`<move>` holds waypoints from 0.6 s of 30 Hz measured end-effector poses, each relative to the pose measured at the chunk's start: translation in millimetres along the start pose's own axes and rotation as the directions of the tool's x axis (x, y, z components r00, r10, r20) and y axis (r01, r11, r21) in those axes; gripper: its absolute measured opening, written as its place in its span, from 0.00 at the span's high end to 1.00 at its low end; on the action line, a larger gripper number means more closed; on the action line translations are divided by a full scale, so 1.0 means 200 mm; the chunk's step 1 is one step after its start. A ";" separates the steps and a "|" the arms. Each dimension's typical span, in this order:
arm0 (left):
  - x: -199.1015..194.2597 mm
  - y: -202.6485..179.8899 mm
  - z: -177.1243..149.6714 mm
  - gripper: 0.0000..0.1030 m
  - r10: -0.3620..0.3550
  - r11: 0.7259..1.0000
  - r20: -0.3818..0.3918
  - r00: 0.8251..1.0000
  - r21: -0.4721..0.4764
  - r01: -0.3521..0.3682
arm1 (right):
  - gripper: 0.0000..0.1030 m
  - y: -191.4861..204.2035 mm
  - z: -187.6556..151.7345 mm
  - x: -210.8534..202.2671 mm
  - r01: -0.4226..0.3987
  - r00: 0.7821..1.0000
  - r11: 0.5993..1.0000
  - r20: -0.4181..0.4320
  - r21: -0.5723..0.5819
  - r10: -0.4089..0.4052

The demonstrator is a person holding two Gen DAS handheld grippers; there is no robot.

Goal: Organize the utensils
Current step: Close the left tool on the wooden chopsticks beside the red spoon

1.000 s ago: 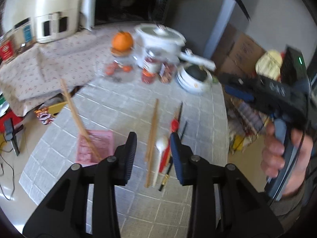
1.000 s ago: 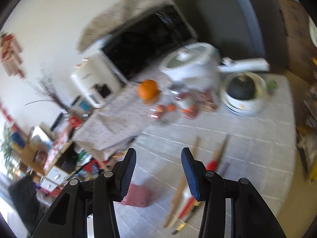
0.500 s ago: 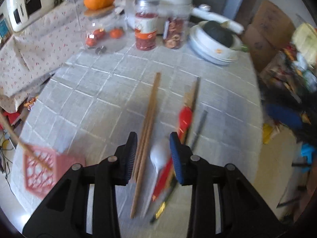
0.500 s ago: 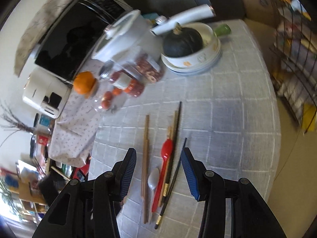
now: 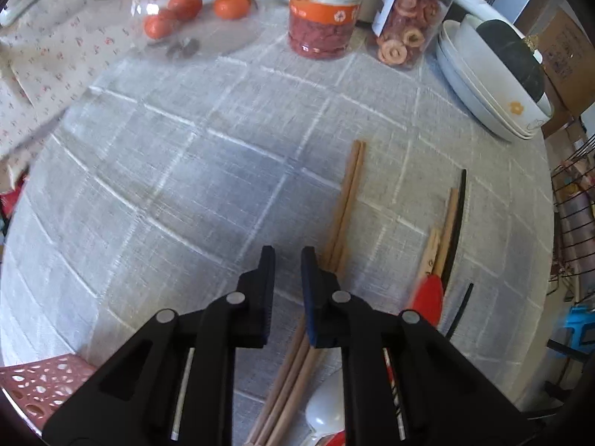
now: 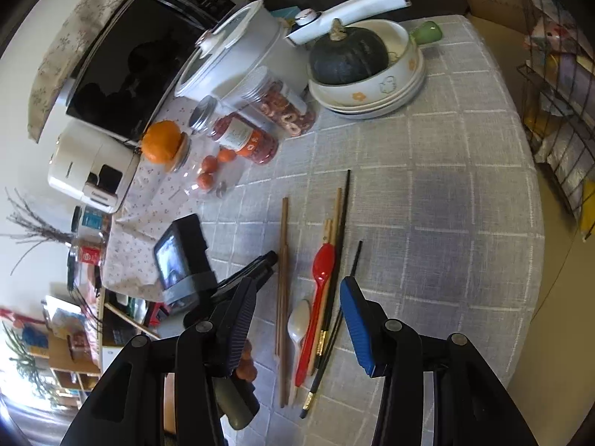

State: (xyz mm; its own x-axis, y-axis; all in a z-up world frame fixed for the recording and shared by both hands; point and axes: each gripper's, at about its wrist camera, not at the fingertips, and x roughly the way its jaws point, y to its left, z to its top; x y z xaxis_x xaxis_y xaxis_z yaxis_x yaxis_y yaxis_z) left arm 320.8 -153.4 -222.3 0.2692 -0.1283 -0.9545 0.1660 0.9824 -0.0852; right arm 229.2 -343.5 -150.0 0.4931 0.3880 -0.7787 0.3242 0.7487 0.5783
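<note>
Utensils lie side by side on the grey checked tablecloth (image 6: 446,193): long wooden chopsticks (image 5: 344,200) (image 6: 283,282), a white spoon (image 6: 299,325) (image 5: 325,410), a red spoon (image 6: 319,290) (image 5: 427,295), shorter wooden sticks (image 5: 444,230) and black chopsticks (image 6: 344,223) (image 5: 456,230). My left gripper (image 5: 288,258) hovers low just left of the long wooden chopsticks, its jaws narrowed to a small gap and empty; it also shows in the right wrist view (image 6: 266,262). My right gripper (image 6: 299,299) is open and empty, held above the spoons.
Jars of dried fruit (image 5: 405,33) (image 6: 286,107), a clear jar with tomatoes (image 5: 193,15), stacked bowls holding a dark squash (image 6: 349,59), a white pot (image 6: 238,52) and a microwave (image 6: 141,44) line the back. A pink perforated basket (image 5: 41,383) sits at the lower left table edge.
My left gripper has dropped lower and forward beside the long chopsticks, and its jaws have narrowed. My right gripper has moved a little closer over the utensils, still open.
</note>
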 end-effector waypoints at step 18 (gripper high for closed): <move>-0.08 -0.13 -0.22 0.84 -0.088 0.984 -0.057 0.994 0.149 0.096 | 0.53 0.05 -0.01 0.06 0.004 1.000 1.000 -0.019 -0.030 -0.004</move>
State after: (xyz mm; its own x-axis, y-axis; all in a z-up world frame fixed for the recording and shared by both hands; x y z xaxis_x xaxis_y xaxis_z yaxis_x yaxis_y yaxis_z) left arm 270.9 -171.6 -217.8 0.1994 -0.2068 -0.9579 0.3305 0.9344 -0.1329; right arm 236.9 -331.3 -154.1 0.4765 0.3948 -0.7856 0.3016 0.7659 0.5678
